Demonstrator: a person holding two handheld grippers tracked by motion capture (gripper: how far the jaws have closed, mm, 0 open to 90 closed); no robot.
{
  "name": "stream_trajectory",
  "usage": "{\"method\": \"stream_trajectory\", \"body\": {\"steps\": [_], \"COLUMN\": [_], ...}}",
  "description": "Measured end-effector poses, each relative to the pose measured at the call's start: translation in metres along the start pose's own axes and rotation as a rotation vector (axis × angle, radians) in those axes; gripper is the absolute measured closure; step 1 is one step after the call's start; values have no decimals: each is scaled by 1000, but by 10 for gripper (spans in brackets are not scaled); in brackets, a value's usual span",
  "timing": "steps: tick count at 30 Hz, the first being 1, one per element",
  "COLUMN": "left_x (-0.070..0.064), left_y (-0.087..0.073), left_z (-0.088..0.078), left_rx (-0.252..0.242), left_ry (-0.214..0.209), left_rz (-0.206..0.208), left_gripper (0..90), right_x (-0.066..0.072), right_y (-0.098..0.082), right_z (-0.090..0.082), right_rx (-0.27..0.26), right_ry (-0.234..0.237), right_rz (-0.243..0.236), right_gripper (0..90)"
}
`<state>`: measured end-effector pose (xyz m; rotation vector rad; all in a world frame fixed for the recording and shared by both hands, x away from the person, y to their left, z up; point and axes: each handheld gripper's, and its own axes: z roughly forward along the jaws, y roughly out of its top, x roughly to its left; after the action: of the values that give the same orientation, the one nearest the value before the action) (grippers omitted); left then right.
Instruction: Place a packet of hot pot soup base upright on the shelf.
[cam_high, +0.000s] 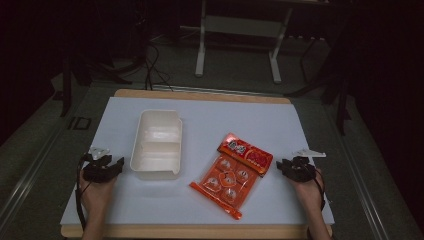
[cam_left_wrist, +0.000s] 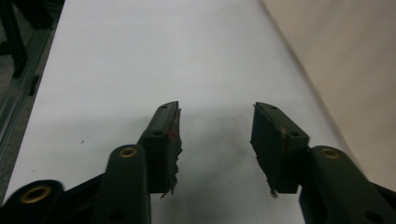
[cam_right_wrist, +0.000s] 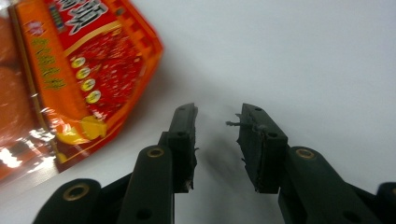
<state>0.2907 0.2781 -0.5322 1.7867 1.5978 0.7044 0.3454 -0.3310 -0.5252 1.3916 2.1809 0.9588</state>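
High view: glossy crinkled red packet (cam_high: 232, 174), smooth rectangular white plastic box (cam_high: 156, 144).

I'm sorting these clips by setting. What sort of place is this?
Probably a lab or recording workspace, not a kitchen: a white-covered table stands in a dark room, cables trail on the floor, and a metal stand stands behind. A person holds a gripper in each hand.

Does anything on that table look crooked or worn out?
The orange snack packet lies askew, diagonal to the table edge, while the white box sits almost square. The pads of the left claw look frayed and torn.
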Motion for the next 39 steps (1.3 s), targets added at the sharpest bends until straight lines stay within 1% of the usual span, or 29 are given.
{"method": "stream_trajectory", "body": {"steps": [1, 3, 4, 5, 6, 9, 10, 11, 12, 14, 16, 17, 18, 19, 20, 24, 26, 29, 31, 33, 39], "left_x": [0, -1, -1, -1, -2, -3, -3, -3, -2, -1, -1, -1, -1, -1, -1, -2, -3, -3, -3, -4, -4], "left_y": [0, 0, 0, 0, 0, 0, 0, 0, 0, 0, 0, 0, 0, 0, 0, 0, 0, 0, 0, 0, 0], "left_z": [0, 0, 0, 0, -2, -3, -4, -4, -3, -4, -3, -3, -2, -1, -1, -2, -2, -1, -1, -2, -1], "left_rx": [-1, 0, -1, -1, -10, -24, -27, -27, -24, -23, -12, -12, 3, 6, 8, 15, 18, 18, 18, 18, 19], "left_ry": [-2, -8, -22, -22, -28, -32, -30, -30, -39, -37, -38, -38, -43, -47, -42, -40, -40, -40, -39, -41, -43], "left_rz": [5, 9, 15, 15, 37, 48, 50, 50, 36, 31, 21, 21, 2, 0, 3, 15, 22, 19, 22, 25, 23], "left_gripper": [534, 533, 531, 528, 523, 523, 522, 522, 522, 522, 521, 520, 523, 527, 530, 533, 532, 532, 532, 532, 530], "right_x": [2, 4, 6, 6, 8, 9, 9, 9, 10, 9, 7, 7, 7, 7, 8, 10, 12, 14, 15, 15, 13], "right_y": [0, 0, 1, 1, 2, 3, 4, 4, 6, 9, 12, 12, 16, 17, 20, 27, 33, 39, 42, 45, 53], "right_z": [1, 3, 3, 3, 2, 1, -1, -1, -2, -4, -7, -7, -9, -9, -9, -7, -1, 5, 9, 13, 25], "right_rx": [4, 16, 17, 17, 19, 13, 10, 10, 13, 6, -7, -7, -25, -33, -41, -46, -44, -36, -32, -28, -6], "right_ry": [-3, 12, 11, 11, 19, 25, 42, 42, 68, 79, 122, 122, 151, 165, 175, 184, 185, 193, 202, 198, 208], "right_rz": [-10, -24, -30, -30, -42, -45, -54, -54, -63, -69, -66, -66, -63, -59, -60, -73, -83, -99, -100, -101, -82], "right_gripper": [648, 638, 629, 629, 617, 600, 577, 577, 558, 536, 511, 511, 490, 482, 470, 450, 440, 434, 416, 400, 353]}}
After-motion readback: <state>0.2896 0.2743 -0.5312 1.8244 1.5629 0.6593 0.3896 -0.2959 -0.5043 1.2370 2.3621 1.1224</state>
